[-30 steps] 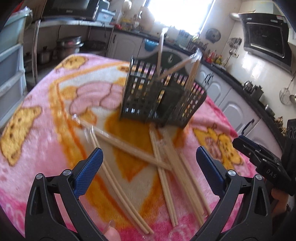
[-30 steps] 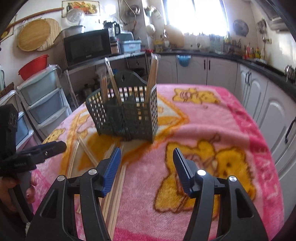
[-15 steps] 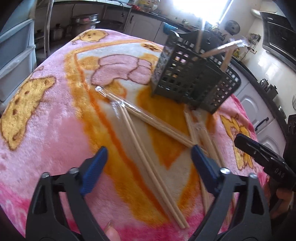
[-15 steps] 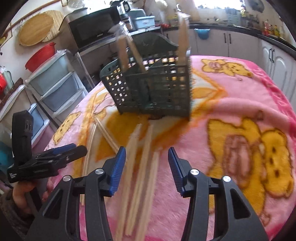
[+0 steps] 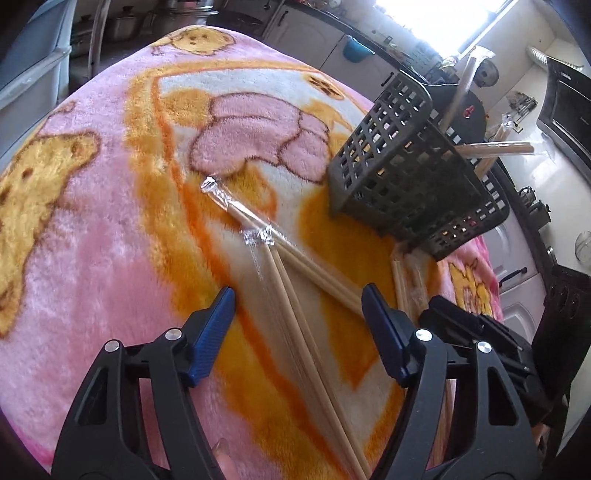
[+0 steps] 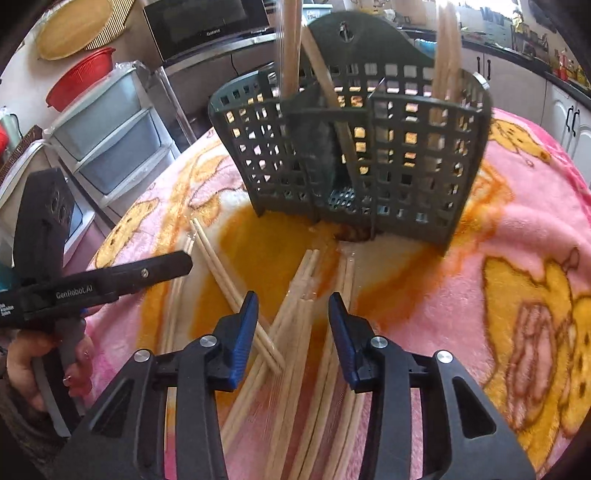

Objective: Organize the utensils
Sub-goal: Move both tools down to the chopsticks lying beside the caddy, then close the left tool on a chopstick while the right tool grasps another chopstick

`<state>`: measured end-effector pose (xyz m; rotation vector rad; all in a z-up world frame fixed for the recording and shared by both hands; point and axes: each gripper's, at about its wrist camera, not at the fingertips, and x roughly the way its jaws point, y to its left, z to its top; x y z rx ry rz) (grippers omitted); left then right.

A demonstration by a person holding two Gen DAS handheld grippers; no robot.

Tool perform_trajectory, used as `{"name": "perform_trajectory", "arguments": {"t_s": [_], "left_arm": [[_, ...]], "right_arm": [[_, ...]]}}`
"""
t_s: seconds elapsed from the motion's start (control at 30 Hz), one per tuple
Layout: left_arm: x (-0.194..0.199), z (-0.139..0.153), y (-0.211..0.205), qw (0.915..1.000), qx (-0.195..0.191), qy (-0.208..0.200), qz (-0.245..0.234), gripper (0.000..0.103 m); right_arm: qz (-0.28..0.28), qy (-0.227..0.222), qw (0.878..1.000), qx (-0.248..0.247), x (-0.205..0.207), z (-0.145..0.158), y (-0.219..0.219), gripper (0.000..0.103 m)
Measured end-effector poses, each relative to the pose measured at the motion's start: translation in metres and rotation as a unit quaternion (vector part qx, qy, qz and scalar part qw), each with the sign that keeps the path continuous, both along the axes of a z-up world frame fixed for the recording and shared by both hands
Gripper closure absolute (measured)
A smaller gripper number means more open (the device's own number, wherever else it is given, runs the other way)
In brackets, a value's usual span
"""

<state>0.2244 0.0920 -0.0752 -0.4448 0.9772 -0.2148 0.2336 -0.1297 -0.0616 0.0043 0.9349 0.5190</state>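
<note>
Both grippers point steeply downward. The left gripper (image 5: 295, 306) has just been closing its jaws, yet a wide gap stays between its blue pads (image 5: 212, 334). The right gripper (image 6: 293, 315) has also been closing, its jaws narrower but still apart. A hand (image 6: 40, 363) holds the left gripper's handle.

A pink cartoon blanket (image 6: 524, 206) covered the table. Far left stood a microwave (image 6: 207, 26), a red basin (image 6: 79, 79) and grey plastic drawers (image 6: 114, 140); white cabinets (image 6: 517, 77) lined the far right.
</note>
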Motion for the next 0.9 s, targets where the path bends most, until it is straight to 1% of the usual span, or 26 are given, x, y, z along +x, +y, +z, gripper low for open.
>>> {"name": "perform_trajectory", "arguments": {"t_s": [0.1, 0.13, 0.17, 0.2, 0.23, 0.27, 0.3, 0.37, 0.4, 0.47, 0.53, 0.57, 0.63, 0.67, 0.73, 0.8, 0.87, 0.9], "left_arm": [[0.008, -0.001, -0.001, 0.9999, 0.010, 0.000, -0.001, 0.045], [0.013, -0.002, -0.001, 0.9999, 0.016, 0.003, -0.003, 0.048], [0.016, -0.001, 0.000, 0.9998, 0.020, 0.005, -0.002, 0.054], [0.018, -0.002, 0.001, 0.9997, 0.023, 0.008, -0.001, 0.057], [0.020, -0.002, 0.001, 0.9996, 0.027, 0.010, -0.002, 0.060], [0.022, -0.002, 0.002, 0.9995, 0.028, 0.012, -0.002, 0.064], [0.023, -0.002, 0.002, 0.9994, 0.033, 0.014, 0.000, 0.066], [0.027, -0.002, 0.003, 0.9989, 0.044, 0.017, 0.001, 0.078], [0.029, -0.003, 0.006, 0.9991, 0.040, 0.017, 0.002, 0.081], [0.030, -0.003, 0.012, 0.9991, 0.038, 0.020, 0.006, 0.096], [0.032, -0.003, 0.014, 0.9990, 0.038, 0.025, -0.001, 0.097], [0.032, -0.002, 0.015, 0.9989, 0.037, 0.027, -0.001, 0.098], [0.031, 0.002, 0.019, 0.9994, 0.025, 0.024, -0.001, 0.098], [0.029, 0.006, 0.020, 0.9995, 0.026, 0.020, 0.002, 0.098], [0.025, 0.016, 0.021, 0.9998, 0.021, 0.003, -0.003, 0.099], [0.020, 0.025, 0.021, 0.9997, 0.022, -0.011, -0.006, 0.099], [0.015, 0.036, 0.018, 0.9995, 0.012, -0.025, -0.015, 0.099], [0.012, 0.043, 0.013, 0.9990, 0.017, -0.035, -0.021, 0.099]], "right_arm": [[0.002, 0.001, 1.000, 0.003, 0.002, -0.001, 0.001, 0.066], [0.004, 0.001, 1.000, 0.002, 0.003, -0.001, 0.002, 0.066], [0.005, 0.002, 1.000, 0.000, 0.003, -0.002, 0.002, 0.070], [0.006, 0.004, 1.000, -0.002, 0.005, -0.003, 0.003, 0.075], [0.010, 0.008, 1.000, -0.003, 0.006, -0.005, 0.004, 0.078], [0.010, 0.011, 1.000, -0.004, 0.008, -0.006, 0.005, 0.085], [0.009, 0.011, 1.000, -0.002, 0.008, -0.006, 0.005, 0.087], [0.006, 0.012, 1.000, 0.000, 0.010, -0.007, 0.003, 0.090], [0.006, 0.010, 1.000, -0.001, 0.009, -0.006, 0.002, 0.091], [0.004, 0.004, 1.000, -0.004, 0.008, -0.003, -0.001, 0.092], [0.000, 0.002, 1.000, 0.008, 0.008, 0.002, -0.006, 0.094], [0.000, 0.005, 1.000, 0.015, 0.007, 0.005, -0.008, 0.097], [0.002, -0.007, 1.000, 0.017, 0.004, 0.013, -0.010, 0.097], [-0.001, -0.013, 1.000, 0.017, 0.003, 0.017, -0.012, 0.097], [-0.001, -0.012, 0.999, 0.034, 0.003, 0.023, -0.017, 0.097], [-0.007, -0.020, 0.999, 0.031, 0.002, 0.028, -0.021, 0.097], [-0.011, -0.027, 0.999, 0.040, 0.001, 0.036, -0.028, 0.097], [-0.014, -0.030, 0.998, 0.045, 0.000, 0.040, -0.030, 0.097]]}}
